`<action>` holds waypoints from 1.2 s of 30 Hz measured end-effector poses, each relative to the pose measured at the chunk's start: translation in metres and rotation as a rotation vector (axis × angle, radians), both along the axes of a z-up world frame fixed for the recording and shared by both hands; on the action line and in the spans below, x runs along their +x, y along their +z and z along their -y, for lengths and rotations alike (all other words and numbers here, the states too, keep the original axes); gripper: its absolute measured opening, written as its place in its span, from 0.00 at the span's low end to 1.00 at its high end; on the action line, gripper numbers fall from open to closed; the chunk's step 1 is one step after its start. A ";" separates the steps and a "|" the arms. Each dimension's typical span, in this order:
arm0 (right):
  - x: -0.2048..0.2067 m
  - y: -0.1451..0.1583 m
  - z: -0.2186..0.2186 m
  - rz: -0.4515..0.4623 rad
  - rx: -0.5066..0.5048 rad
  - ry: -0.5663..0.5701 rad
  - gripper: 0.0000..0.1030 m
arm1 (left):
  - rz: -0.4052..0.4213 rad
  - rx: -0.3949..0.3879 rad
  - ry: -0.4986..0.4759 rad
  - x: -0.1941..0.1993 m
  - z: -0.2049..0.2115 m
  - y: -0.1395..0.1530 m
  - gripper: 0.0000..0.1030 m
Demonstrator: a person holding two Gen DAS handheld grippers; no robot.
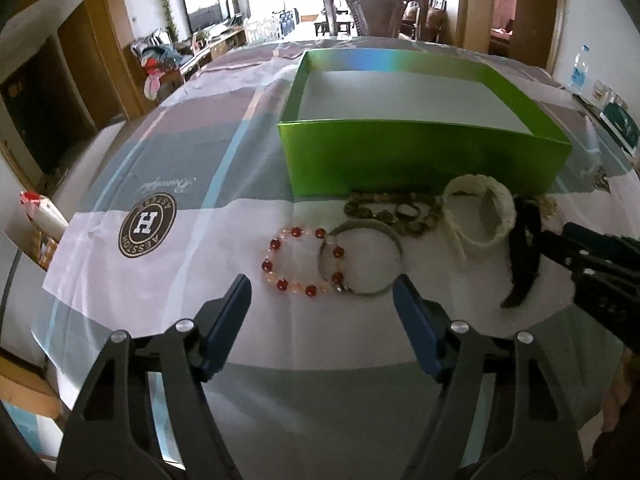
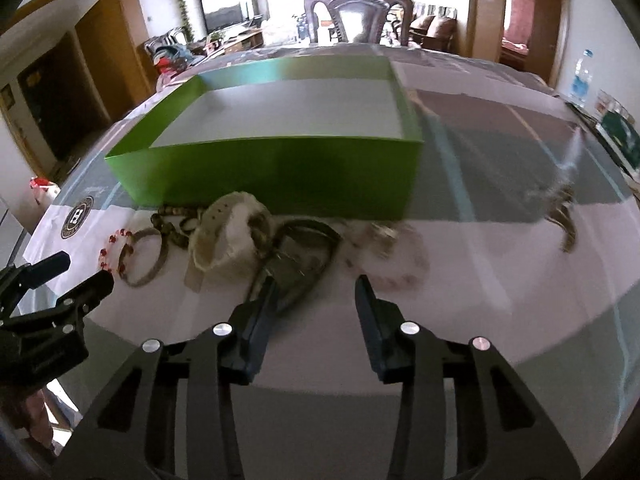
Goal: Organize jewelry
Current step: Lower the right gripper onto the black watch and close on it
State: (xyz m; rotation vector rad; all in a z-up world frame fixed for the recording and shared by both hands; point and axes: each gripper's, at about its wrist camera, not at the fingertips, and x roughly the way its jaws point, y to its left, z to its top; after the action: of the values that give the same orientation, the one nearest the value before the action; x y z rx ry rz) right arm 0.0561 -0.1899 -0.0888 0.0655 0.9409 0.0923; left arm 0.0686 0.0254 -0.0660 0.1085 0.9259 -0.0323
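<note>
An empty green box [image 1: 424, 160] sits on a patterned tablecloth [image 1: 192, 168] in a living-dining room, a carved wooden chair [image 1: 374, 8] beyond. Jewelry lies just before it: a white bangle [image 1: 486, 210], a black band [image 1: 524, 248], a metal bangle [image 1: 362, 256], a red-beaded bracelet [image 1: 300, 262]. Left gripper [image 1: 322, 300] and right gripper [image 2: 316, 300] hover, jaws apart, holding nothing. The light, slippery beads probably suit a grip across the strand.

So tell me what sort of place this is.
Probably a home, at a dining table under a printed cloth. A carved wooden chair stands at the far side, and behind it a living room opens with a TV on a low cabinet.
</note>
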 end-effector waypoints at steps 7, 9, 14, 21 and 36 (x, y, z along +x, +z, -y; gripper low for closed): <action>0.001 -0.008 0.010 -0.033 0.041 0.023 0.12 | -0.042 -0.015 -0.001 0.015 -0.002 -0.008 0.67; -0.003 -0.006 0.023 -0.031 0.052 0.004 0.06 | -0.059 -0.026 -0.003 0.017 -0.003 -0.011 0.63; -0.015 0.000 0.055 -0.030 0.064 -0.077 0.03 | -0.073 -0.044 -0.014 0.018 0.001 -0.012 0.63; -0.022 0.008 0.059 -0.003 0.058 -0.098 0.03 | -0.019 -0.055 -0.099 0.016 0.026 0.000 0.63; -0.025 -0.002 0.070 -0.010 0.039 -0.087 0.38 | -0.059 -0.057 -0.269 0.037 0.113 -0.011 0.58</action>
State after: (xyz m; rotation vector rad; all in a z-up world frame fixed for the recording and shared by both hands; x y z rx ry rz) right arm 0.0315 -0.2604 -0.0911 0.1429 0.9447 0.0294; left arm 0.1059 -0.0876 -0.0769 0.1794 0.9631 -0.3119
